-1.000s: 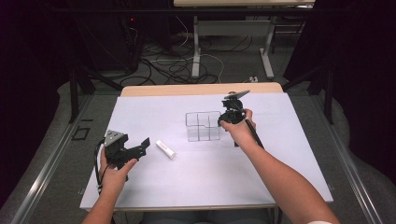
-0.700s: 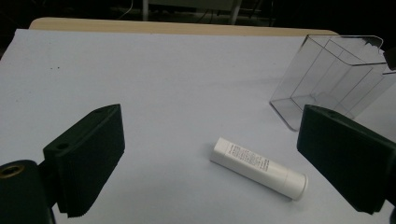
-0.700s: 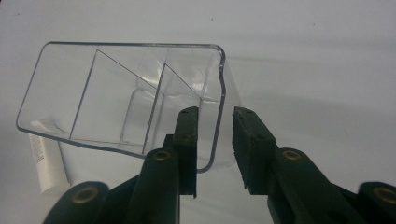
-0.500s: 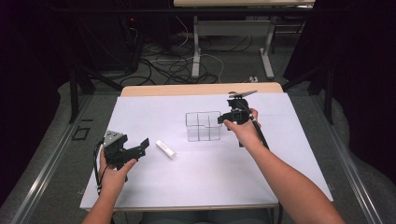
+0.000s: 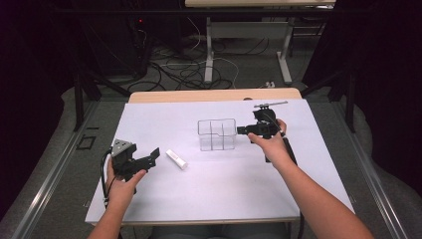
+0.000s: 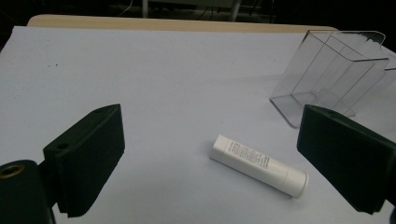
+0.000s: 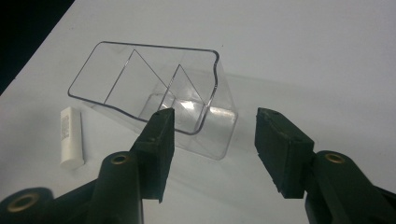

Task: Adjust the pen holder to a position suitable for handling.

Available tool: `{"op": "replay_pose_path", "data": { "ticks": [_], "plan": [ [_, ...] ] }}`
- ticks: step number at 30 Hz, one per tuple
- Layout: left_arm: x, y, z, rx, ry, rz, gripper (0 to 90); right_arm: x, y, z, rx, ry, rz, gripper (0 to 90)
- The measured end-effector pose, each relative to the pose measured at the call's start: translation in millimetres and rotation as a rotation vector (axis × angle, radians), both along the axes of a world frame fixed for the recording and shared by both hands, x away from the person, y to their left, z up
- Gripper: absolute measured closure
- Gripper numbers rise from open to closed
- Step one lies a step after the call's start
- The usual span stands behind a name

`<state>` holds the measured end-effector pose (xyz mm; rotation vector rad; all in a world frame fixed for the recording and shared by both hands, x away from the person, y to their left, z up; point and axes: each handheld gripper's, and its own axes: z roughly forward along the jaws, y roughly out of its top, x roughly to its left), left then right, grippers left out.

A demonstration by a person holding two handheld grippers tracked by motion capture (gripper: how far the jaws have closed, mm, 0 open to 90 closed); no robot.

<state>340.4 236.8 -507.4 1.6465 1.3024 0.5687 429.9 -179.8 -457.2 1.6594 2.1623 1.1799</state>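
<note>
My right gripper [image 5: 242, 130]: jaws just opening, nothing between, beside clear box [image 5: 216, 134] | my left gripper [image 5: 155, 154]: jaws apart, empty, near white tube [image 5: 176, 159]

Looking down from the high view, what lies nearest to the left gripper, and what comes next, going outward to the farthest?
1. White tube, lying on the sheet just right of the left gripper.
2. Clear divided box, farther right, mid-table.
3. Right gripper, just beyond the box's right side.
</note>
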Motion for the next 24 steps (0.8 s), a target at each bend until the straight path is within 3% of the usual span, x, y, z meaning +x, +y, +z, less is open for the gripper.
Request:
{"op": "replay_pose_path", "data": {
  "ticks": [8,13,17,19,22,24],
  "plan": [
    [-0.2,-1.2,0.0,0.004,-0.002,0.0,8.0,-13.8,-8.5,-6.7,-0.021,-0.063,0.07,40.7],
    [-1.0,-0.6,0.6,0.01,0.0,-0.001,8.1,-24.6,-9.9,-13.4,0.009,-0.115,0.1,34.4],
    [-1.0,-0.5,0.4,0.011,-0.003,0.0,8.3,-36.2,-5.1,-19.1,0.012,-0.167,0.103,27.1],
    [-1.2,-0.6,0.2,0.012,-0.002,0.001,8.3,-38.3,-3.5,-21.1,0.013,-0.171,0.107,25.5],
    [-1.5,-0.7,0.2,0.012,-0.002,0.0,8.3,-43.8,2.3,-28.0,0.0,-0.177,0.134,21.0],
    [-1.7,-0.7,0.0,0.013,-0.002,0.001,8.3,-46.8,7.7,-33.7,-0.025,-0.204,0.16,17.2]
  ]
}}
